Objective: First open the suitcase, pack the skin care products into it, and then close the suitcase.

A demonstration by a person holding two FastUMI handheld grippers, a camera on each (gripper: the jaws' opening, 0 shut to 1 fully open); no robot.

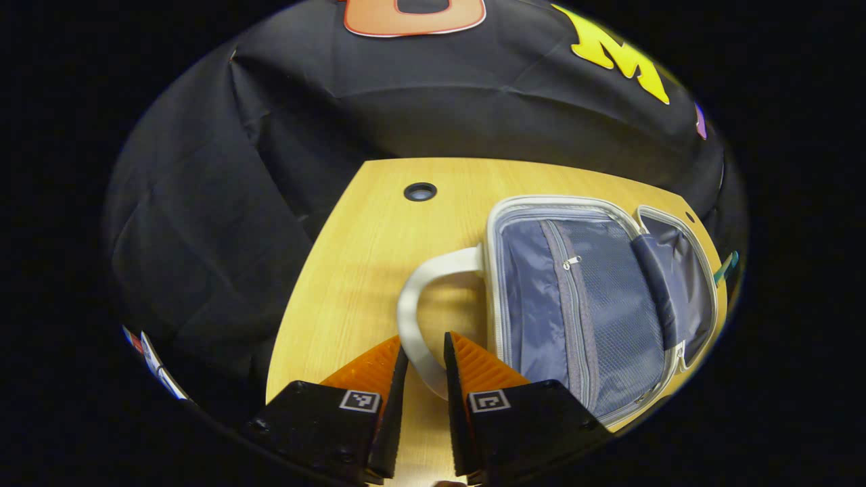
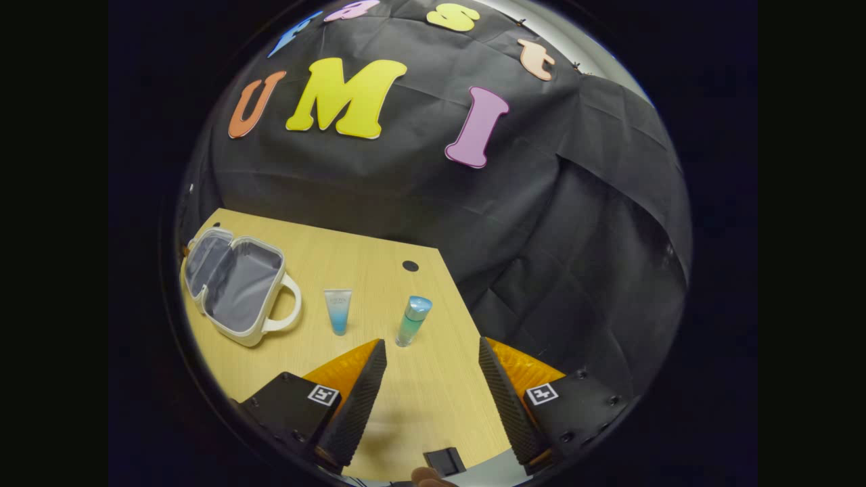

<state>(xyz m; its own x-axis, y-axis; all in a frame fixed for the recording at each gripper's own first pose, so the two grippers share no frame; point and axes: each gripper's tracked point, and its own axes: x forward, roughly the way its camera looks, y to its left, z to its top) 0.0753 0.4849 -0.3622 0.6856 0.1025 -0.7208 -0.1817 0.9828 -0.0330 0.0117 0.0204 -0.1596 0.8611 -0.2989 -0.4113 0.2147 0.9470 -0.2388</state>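
The suitcase (image 1: 582, 304) lies open on the wooden table, grey lining and mesh pocket up, lid (image 1: 676, 284) folded out beyond. Its white handle (image 1: 413, 318) curves through the narrow gap of my left gripper (image 1: 425, 345), one finger on each side; a sliver of table shows beside it, so I see no squeeze. In the right gripper view the open suitcase (image 2: 233, 287) is at far left. A blue-tipped tube (image 2: 337, 310) lies flat and a teal bottle (image 2: 413, 319) rests just ahead of my right gripper (image 2: 433, 352), which hangs wide open over the table, holding nothing.
The table (image 2: 433, 406) has a round cable hole near a far corner (image 2: 410, 266), also the cable hole (image 1: 419, 191). Black cloth walls close the back and sides. A small black block (image 2: 444, 461) sits at the near table edge.
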